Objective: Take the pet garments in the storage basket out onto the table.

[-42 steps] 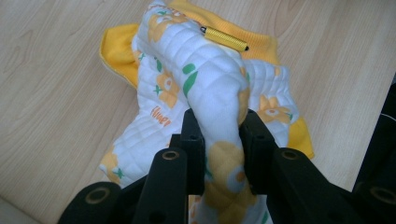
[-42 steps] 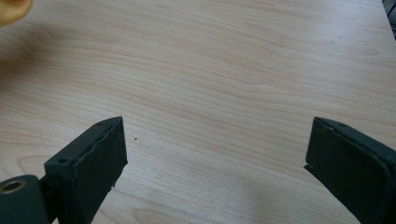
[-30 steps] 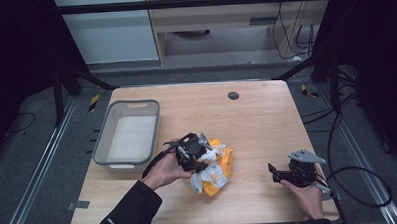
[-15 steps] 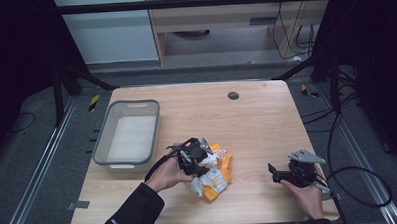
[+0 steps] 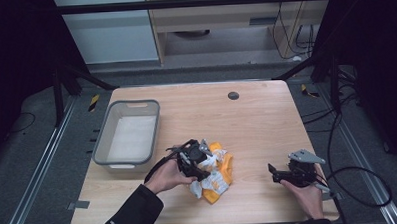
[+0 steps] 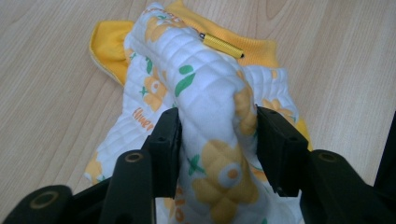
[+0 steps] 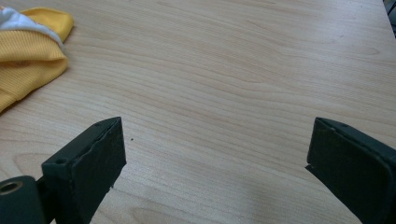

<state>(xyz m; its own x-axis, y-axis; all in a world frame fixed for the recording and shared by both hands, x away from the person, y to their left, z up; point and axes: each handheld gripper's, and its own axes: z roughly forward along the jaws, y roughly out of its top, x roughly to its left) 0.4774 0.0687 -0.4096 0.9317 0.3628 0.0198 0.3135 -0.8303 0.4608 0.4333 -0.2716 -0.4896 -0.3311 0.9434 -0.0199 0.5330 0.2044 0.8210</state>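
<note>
A small quilted garment (image 5: 217, 175), white with yellow flowers and a yellow lining, lies crumpled on the wooden table (image 5: 257, 125) in front of the person. My left gripper (image 5: 204, 162) is over its left part. In the left gripper view a raised fold of the garment (image 6: 210, 102) stands between the jaws of my left gripper (image 6: 217, 126), which have just been opening; the fold looks puffed, not pinched. My right gripper (image 5: 271, 173) rests low at the front right, pointing left. In its own view the right gripper (image 7: 217, 140) stands wide open over bare wood, with the garment's yellow edge (image 7: 28, 51) far left.
A grey plastic bin (image 5: 98, 140) with a pale bottom stands at the table's left side, close to the left hand. A dark round grommet (image 5: 233, 95) sits near the far edge. Cables trail off the right side. A small yellow cylinder (image 6: 222, 45) lies on the garment.
The left gripper's jaws have spread apart over the garment, and the hand has shifted slightly towards the person. The right gripper has kept still.
</note>
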